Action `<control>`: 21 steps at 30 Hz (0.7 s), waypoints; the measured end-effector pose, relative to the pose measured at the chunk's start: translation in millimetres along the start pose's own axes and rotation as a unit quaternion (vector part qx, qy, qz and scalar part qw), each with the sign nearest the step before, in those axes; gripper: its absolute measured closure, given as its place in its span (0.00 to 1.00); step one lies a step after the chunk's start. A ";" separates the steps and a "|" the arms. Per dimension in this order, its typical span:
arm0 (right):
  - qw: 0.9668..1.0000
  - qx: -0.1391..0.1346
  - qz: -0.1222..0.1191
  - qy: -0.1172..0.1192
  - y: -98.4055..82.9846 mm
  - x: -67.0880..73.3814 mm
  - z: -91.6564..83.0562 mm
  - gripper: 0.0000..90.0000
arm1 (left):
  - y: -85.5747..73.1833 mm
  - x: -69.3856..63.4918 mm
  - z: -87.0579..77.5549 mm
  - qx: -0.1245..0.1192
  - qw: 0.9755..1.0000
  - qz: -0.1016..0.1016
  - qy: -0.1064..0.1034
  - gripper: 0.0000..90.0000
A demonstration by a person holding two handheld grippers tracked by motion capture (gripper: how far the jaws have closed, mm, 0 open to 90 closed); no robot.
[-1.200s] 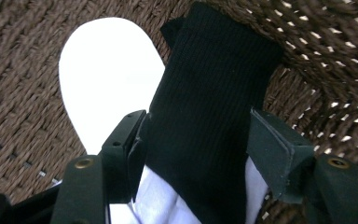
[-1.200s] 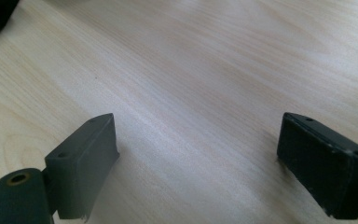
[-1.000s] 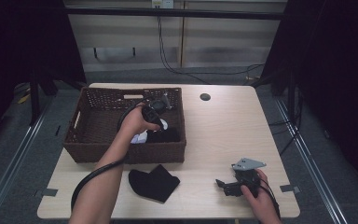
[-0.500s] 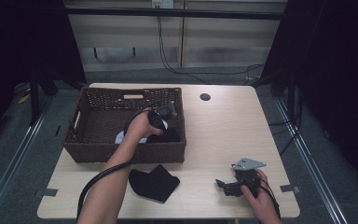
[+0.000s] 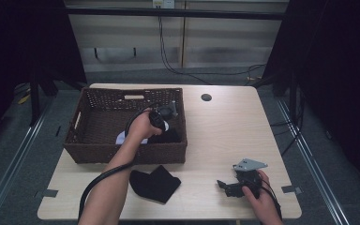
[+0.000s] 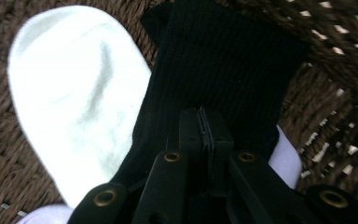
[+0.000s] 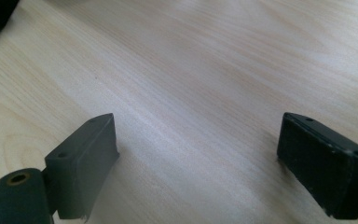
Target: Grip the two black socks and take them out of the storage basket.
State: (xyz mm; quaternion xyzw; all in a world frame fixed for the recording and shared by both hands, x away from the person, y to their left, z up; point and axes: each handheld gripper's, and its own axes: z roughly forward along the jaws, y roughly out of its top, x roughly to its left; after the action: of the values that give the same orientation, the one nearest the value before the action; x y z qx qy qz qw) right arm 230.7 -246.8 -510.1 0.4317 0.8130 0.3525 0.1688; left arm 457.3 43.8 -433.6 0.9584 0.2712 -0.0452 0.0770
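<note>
Inside the wicker basket (image 5: 93,140), toward its right near corner, the left hand-held gripper (image 6: 204,122) is seen with its jaws just brought together on the black sock (image 6: 223,65), a thin fold of the ribbed fabric being pinched between the pads. A white sock (image 6: 74,93) lies touching the black one along its left edge, and a pale lilac piece (image 6: 286,156) shows under it. Because only a small fold is caught, the sock could slip free when lifted, or the neighbouring white sock could be dragged up with it if the fabrics cling. The basket wall stands close by, so the hanging sock may snag on the weave. Near the right front corner of the counter (image 5: 225,122), the right hand-held gripper (image 7: 198,154) is held with jaws wide apart and nothing between them. Another black sock (image 5: 154,183) already lies near the front edge.
</note>
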 end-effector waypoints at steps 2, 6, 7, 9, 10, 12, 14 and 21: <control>1.000 0.000 -0.001 0.000 0.0 -0.1 0.0 0.13 | -0.6 -0.5 -8.5 0.002 1.000 0.000 0.000 0.98; 1.000 -0.003 -0.005 -0.003 0.0 -0.7 0.2 0.13 | -1.1 -1.9 -20.8 0.003 1.000 -0.002 0.000 0.99; 1.000 -0.003 -0.005 -0.003 0.0 -0.7 0.2 0.13 | -1.1 -2.2 -24.6 0.004 1.000 -0.001 0.001 0.99; 1.000 -0.003 -0.004 -0.003 0.1 -0.6 0.2 0.13 | -1.1 -3.0 -32.0 0.002 1.000 -0.003 -0.003 0.99; 1.000 -0.003 -0.004 -0.003 0.1 -0.6 0.2 0.13 | -1.1 -2.9 -36.0 0.002 1.000 -0.004 -0.003 0.99; 1.000 -0.003 -0.004 -0.003 0.1 -0.7 0.2 0.13 | -1.6 -2.3 -46.5 0.005 1.000 -0.007 0.001 0.99; 1.000 -0.002 -0.003 -0.001 0.1 -0.4 0.2 0.13 | -2.0 -1.9 -50.2 0.007 1.000 -0.009 0.001 0.99; 1.000 -0.001 -0.002 -0.001 0.1 -0.2 0.1 0.13 | -3.8 -0.1 -70.9 -0.001 1.000 -0.016 0.007 0.99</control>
State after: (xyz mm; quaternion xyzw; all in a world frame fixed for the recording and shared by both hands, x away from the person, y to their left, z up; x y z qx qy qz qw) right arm 230.9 -246.9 -510.1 0.4304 0.8132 0.3527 0.1703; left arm 458.4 59.2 -364.3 0.9543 0.2867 -0.0394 0.0750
